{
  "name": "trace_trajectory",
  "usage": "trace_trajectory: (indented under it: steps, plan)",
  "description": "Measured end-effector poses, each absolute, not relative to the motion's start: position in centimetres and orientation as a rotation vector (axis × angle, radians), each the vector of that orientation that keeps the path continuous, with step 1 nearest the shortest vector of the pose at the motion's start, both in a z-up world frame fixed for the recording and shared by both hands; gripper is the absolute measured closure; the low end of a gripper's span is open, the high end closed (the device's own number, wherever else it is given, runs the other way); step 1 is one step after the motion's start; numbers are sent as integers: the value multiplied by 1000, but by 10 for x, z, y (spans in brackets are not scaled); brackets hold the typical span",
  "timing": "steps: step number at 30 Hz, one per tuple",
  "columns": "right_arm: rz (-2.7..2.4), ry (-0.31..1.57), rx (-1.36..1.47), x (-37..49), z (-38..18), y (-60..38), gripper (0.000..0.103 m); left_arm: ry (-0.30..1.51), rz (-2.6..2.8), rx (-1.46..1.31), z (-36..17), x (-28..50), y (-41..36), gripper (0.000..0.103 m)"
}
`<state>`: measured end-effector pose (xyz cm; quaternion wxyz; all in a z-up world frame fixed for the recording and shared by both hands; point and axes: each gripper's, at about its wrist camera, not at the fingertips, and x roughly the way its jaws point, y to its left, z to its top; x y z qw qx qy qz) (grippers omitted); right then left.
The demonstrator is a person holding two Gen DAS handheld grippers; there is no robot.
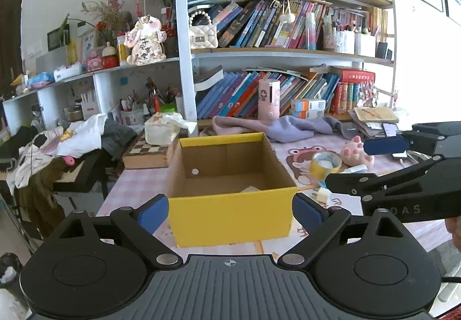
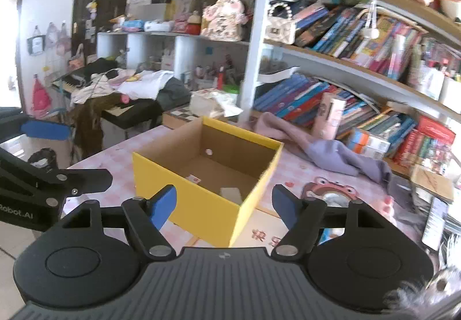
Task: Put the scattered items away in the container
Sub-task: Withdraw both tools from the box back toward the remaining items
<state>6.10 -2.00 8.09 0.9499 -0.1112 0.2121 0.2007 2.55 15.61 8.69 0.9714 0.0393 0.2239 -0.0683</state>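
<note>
Yellow box (image 1: 230, 216) just ahead of both wide-spread tools (image 1: 230, 212) (image 2: 224, 201) (nothing held).

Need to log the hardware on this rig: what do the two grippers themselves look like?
Both match: the left gripper and right gripper have black linkage arms with silver pivot pins, blue pads on the fingertips, and a ribbed grey body with round black discs. White lettering marks the outer arms. No cables or sleeves show.
</note>
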Motion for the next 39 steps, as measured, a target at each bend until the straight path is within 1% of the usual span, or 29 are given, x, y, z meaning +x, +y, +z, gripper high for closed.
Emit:
trace_trajectory:
  steps: [6,10,14,24,39]
  plan:
    - [312,373,-198,30,73,-34,19,404,-125,81,81,3,146,8]
    - [252,363,-197,18,66,-42,16,372,-129,104,76,-8,138,7]
    - [191,370,-178,7,59,-50,14,362,-142,129,70,-14,130,5]
    - [61,396,-111,-12,42,-73,6,387,-173,117,52,-19,114,5]
    - [12,437,-100,-13,34,-94,1,431,-270,169,36,-9,74,4]
